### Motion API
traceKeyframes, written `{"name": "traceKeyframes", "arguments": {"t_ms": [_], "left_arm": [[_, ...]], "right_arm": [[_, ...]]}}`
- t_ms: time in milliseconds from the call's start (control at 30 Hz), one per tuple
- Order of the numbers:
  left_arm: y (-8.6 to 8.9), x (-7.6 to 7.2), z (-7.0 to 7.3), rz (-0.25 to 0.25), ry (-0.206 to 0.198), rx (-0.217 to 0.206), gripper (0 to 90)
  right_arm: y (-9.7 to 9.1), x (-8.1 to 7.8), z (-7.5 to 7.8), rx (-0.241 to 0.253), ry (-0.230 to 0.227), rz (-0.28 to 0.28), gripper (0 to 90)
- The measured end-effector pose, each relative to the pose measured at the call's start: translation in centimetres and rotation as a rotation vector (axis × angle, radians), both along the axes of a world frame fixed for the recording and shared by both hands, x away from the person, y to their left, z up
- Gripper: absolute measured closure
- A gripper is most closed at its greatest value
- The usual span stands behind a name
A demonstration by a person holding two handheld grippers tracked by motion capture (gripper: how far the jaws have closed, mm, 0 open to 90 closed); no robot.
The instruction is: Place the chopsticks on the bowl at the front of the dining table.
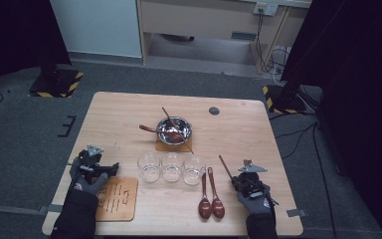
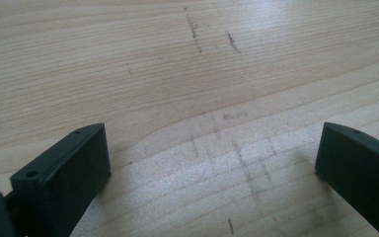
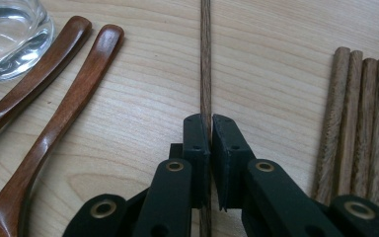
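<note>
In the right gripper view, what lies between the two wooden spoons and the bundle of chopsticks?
A single chopstick, clamped in the right gripper, lies between the spoons and the four bundled chopsticks; otherwise bare table.

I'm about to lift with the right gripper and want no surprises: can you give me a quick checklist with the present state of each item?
1. Right gripper shut on the thin dark wooden chopstick: ok, the jaws pinch it.
2. Chopstick centred between the jaws: ok, it runs straight along the gap.
3. Bundle of four wooden chopsticks apart from the grip: ok, it lies off to one side.
4. Two reddish-brown wooden spoons and the clear glass cup apart from the held stick: ok.
5. Left gripper free: ok, jaws open over the bare light wooden table.
6. Steel bowl ready to receive: cannot tell; it already holds a spoon and a stick.
</note>
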State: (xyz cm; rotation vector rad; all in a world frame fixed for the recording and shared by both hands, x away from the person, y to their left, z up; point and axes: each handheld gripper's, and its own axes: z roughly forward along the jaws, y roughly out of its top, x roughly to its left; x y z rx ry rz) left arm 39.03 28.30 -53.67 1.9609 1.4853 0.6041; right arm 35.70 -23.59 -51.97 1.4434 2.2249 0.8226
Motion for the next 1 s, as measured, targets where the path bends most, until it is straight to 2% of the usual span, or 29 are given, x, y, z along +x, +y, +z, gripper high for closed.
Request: {"name": "traceKeyframes", "arguments": {"t_ms": [133,200,433,467,500,533,567,633,700,1000], "left_arm": [[0.0,0.0,0.0,0.000,0.000,0.000,0.0],[0.0,0.0,0.0,0.000,0.000,0.000,0.0],[0.0,0.0,0.0,0.000,0.000,0.000,0.0],[0.0,0.0,0.0,0.000,0.000,0.000,0.0],[0.0,0.0,0.0,0.000,0.000,0.000,0.0],[0.0,0.0,0.0,0.000,0.000,0.000,0.0],[0.0,0.0,0.0,0.000,0.000,0.000,0.0],[0.0,0.0,0.0,0.000,0.000,0.000,0.0],[0.0,0.0,0.0,0.000,0.000,0.000,0.0],[0.0,0.0,0.0,0.000,0.000,0.000,0.0]], "right_arm": [[0.2,0.0,0.0,-0.001,0.001,0.008,85.5],[0.3,0.1,0.1,0.015,0.004,0.013,85.5],[0.4,0.5,2.7,0.054,-0.052,0.004,85.5],[0.4,0.5,2.7,0.054,-0.052,0.004,85.5],[0.4,0.7,3.4,0.069,-0.070,-0.005,85.5],[0.4,0.7,3.4,0.069,-0.070,-0.005,85.5],[0.4,1.0,4.1,0.080,-0.093,-0.008,85.5],[0.4,1.1,4.4,0.088,-0.099,-0.015,85.5],[0.6,1.6,5.4,0.097,-0.128,-0.025,85.5],[1.2,3.0,7.7,0.125,-0.183,-0.041,85.5]]}}
